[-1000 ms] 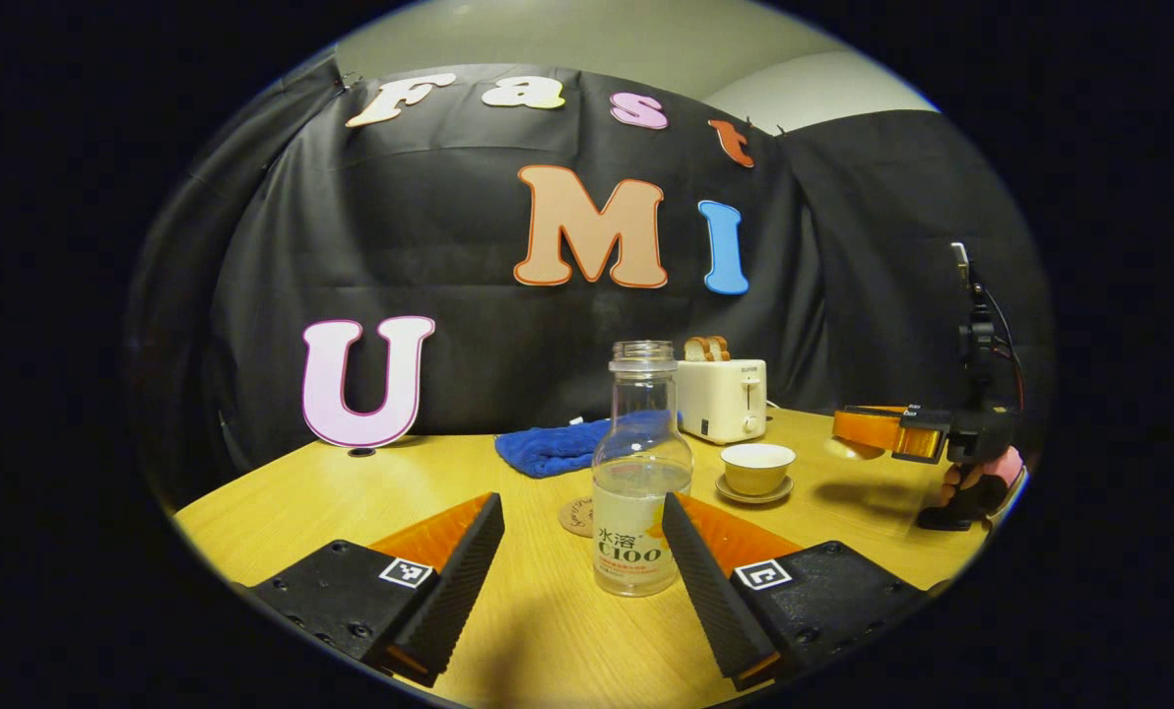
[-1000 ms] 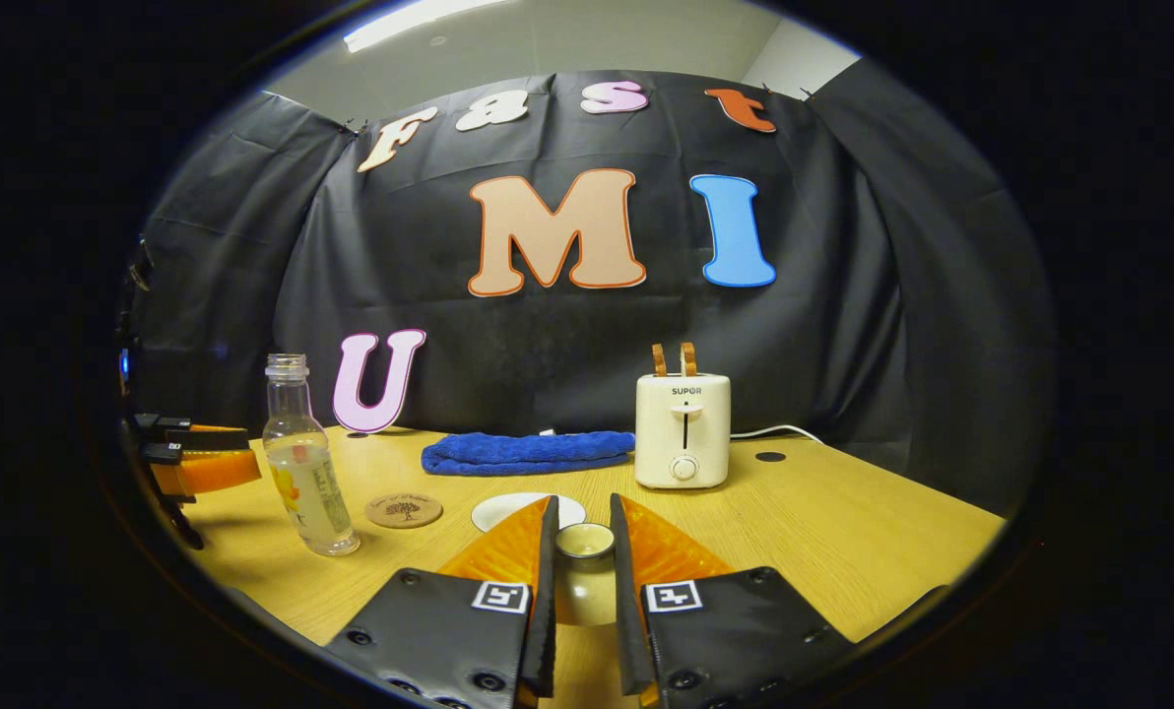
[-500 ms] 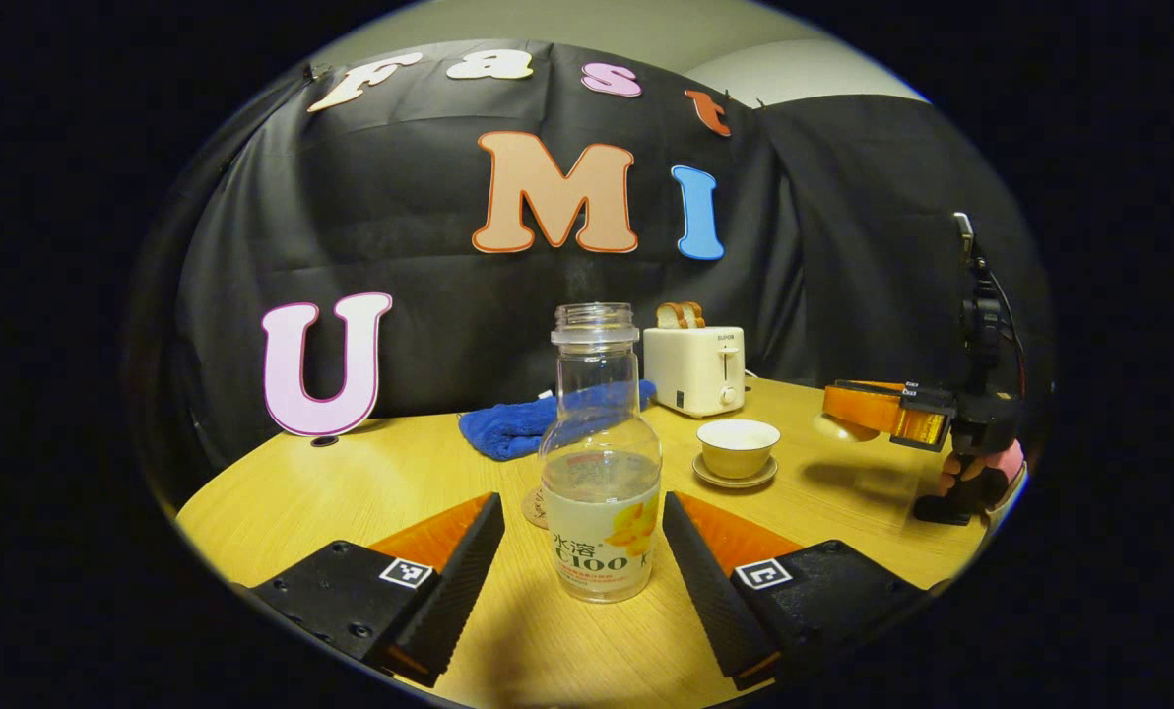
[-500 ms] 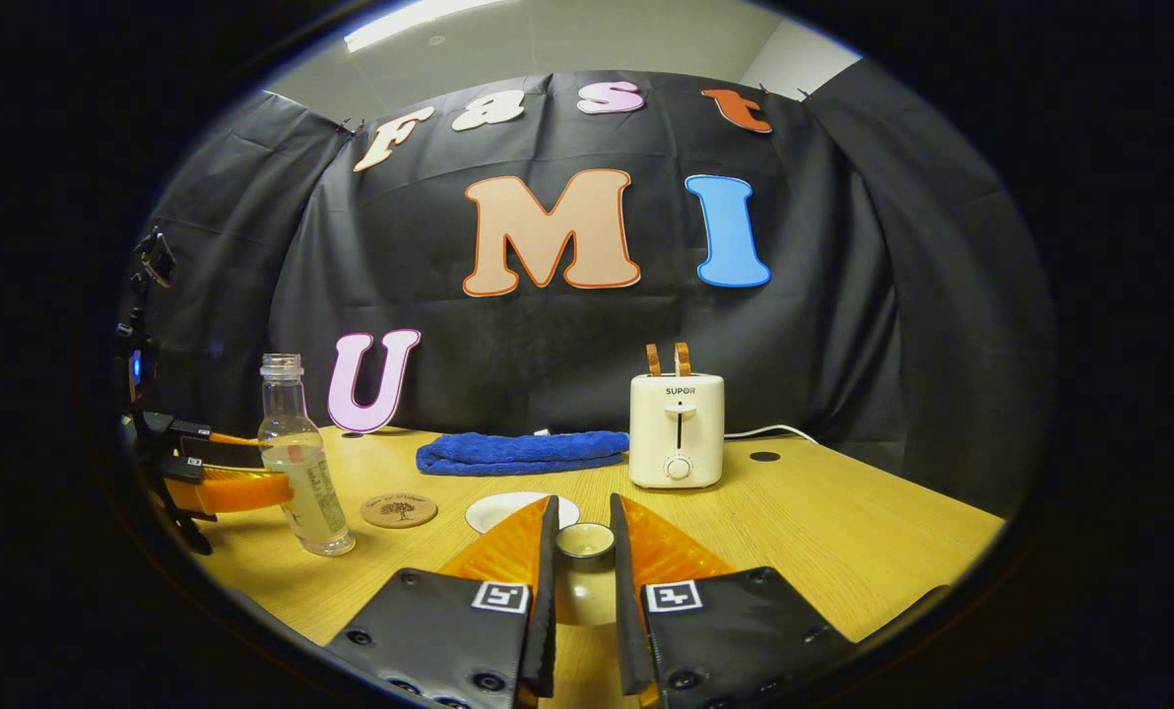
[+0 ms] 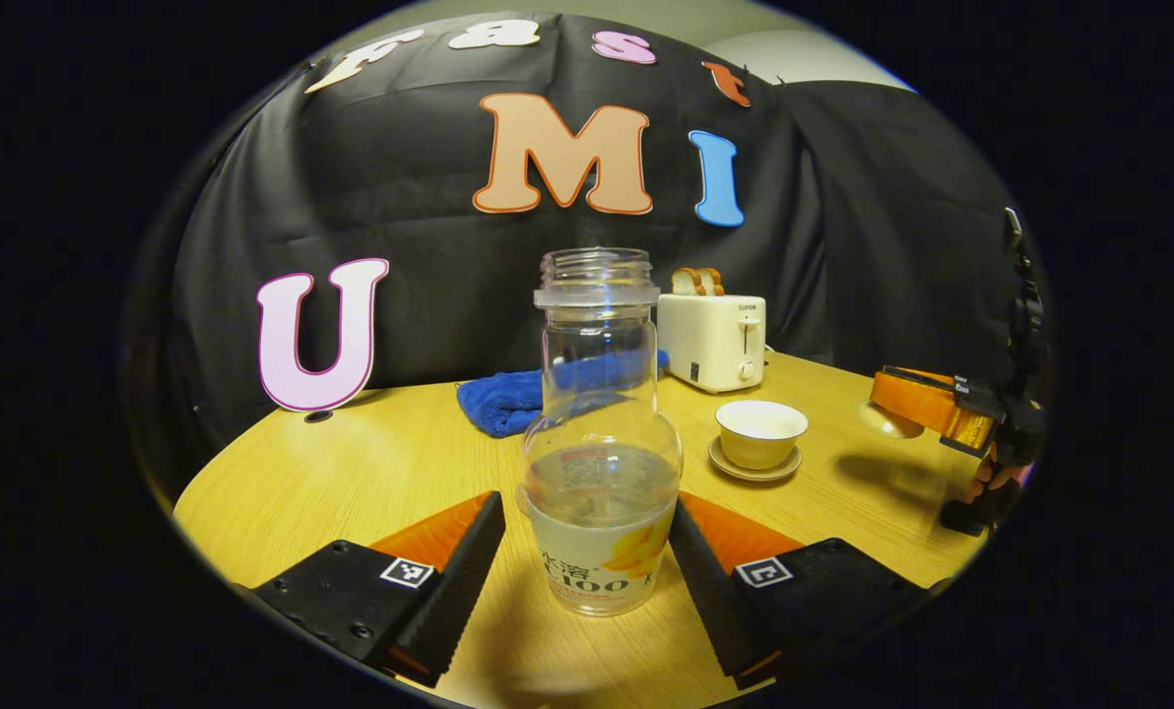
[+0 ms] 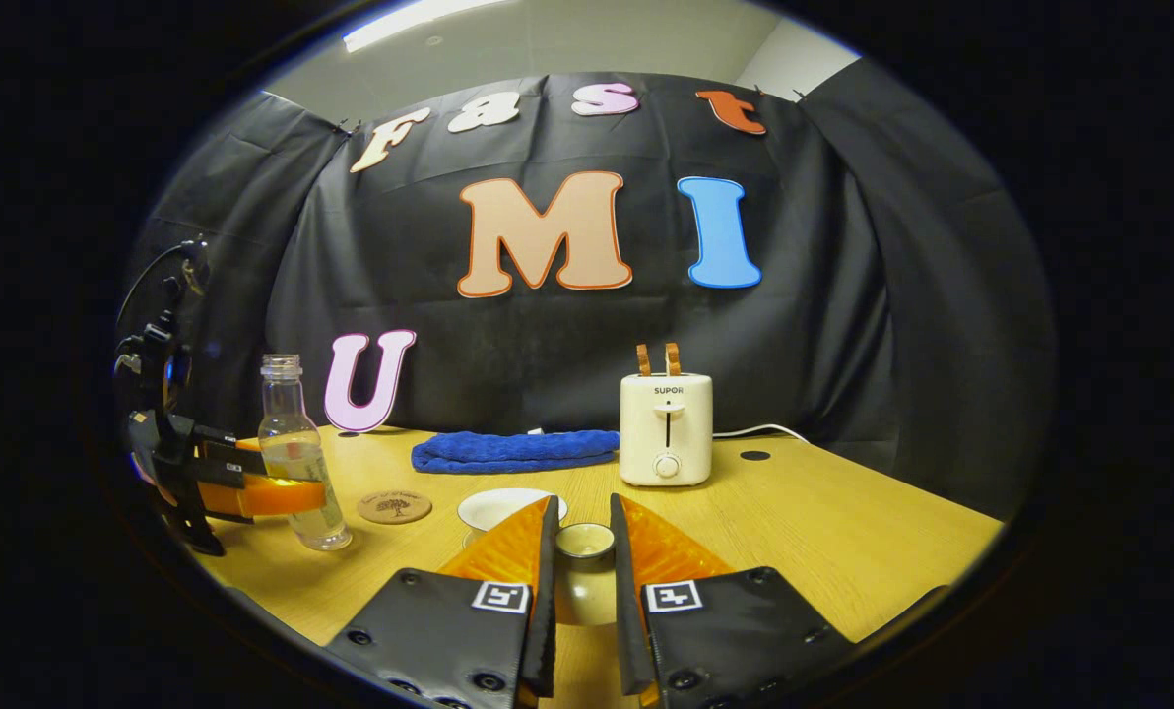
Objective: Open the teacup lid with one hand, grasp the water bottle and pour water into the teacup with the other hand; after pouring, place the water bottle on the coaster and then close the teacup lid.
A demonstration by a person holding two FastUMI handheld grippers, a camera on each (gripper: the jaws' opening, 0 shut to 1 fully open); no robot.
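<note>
My left gripper (image 5: 587, 551) is wide, bottle (image 5: 599, 443) standing between the fingers at frame centre, right finger about touching, left one apart, no squeeze yet. My right gripper (image 6: 584, 576) is narrow, clamping the lid (image 6: 585, 540) at bottom centre. Open cup (image 5: 759, 434) on its saucer, centre right; coaster (image 6: 394, 506) lower left, just beside the bottle. Risks: uneven closing could tip the uncapped bottle and spill; smooth lid could slip.

Staged recording booth: black cloth wall (image 6: 843, 325), wooden table (image 6: 843, 532), toaster (image 6: 665, 429).
</note>
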